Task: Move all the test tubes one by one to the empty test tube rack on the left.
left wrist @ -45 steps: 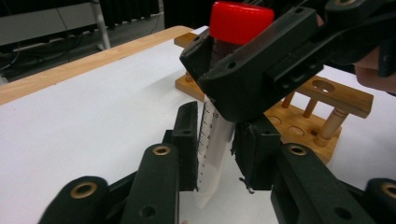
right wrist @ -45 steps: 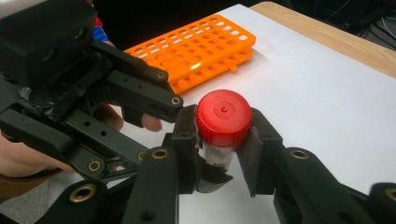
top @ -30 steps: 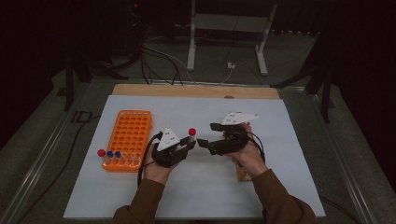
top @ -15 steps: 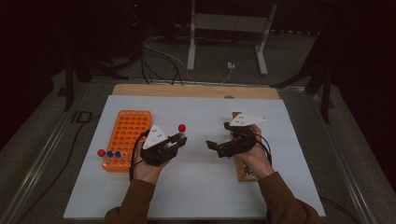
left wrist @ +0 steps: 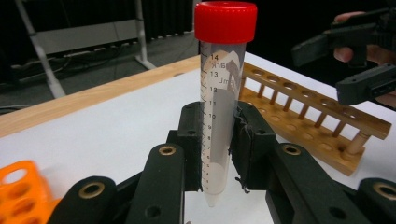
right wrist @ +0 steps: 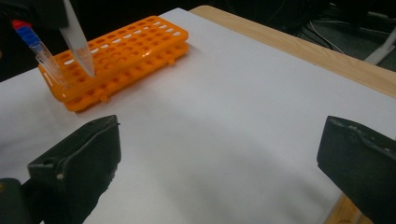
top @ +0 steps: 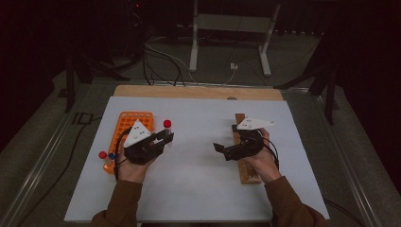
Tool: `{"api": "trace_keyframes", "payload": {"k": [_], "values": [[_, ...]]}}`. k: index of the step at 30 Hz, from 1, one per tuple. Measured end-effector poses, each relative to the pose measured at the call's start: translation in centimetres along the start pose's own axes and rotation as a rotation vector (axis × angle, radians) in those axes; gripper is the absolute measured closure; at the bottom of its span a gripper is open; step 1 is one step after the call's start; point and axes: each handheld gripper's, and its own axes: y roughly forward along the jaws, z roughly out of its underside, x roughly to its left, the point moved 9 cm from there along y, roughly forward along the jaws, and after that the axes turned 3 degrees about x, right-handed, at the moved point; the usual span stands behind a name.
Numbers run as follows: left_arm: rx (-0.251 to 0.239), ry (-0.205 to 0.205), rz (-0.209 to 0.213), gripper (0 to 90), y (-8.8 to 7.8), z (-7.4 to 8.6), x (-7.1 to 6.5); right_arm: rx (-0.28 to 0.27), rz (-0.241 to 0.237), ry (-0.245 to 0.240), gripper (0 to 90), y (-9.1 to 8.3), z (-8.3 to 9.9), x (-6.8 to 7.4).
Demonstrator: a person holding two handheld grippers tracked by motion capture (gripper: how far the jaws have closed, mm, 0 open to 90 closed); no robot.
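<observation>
Jaws of our left gripper (left wrist: 219, 154) are squeezing the red-capped tube (left wrist: 222, 93) mid-frame; our right gripper (top: 222, 150) is gaping wide, holding nothing.

Sheet (top: 198, 184) lies on table (top: 198, 91). Perforated rack (top: 127, 124) on sheet's left part; rod rack (top: 246, 170) on right part, well apart. Left gripper (top: 166, 137) just right of perforated rack, above sheet, capped tube (left wrist: 219, 102) upright between jaws. Right gripper (top: 218, 149) over rod rack, jaws toward centre. Two small tubes (top: 106, 155) at perforated rack's near left corner.
</observation>
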Motion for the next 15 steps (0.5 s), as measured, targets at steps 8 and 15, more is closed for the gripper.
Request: {"api": "trace_keyframes", "payload": {"k": [8,15], "values": [[-0.018,-0.018,-0.043,74.7,-2.0,-0.2,2.2,-0.01,0.014,0.011,0.0,-0.4,0.2,-0.4],[-0.032,-0.029,-0.081,74.7,-3.5,0.0,4.2,-0.018,0.017,0.017,0.0,-0.6,0.3,-0.7]]}}
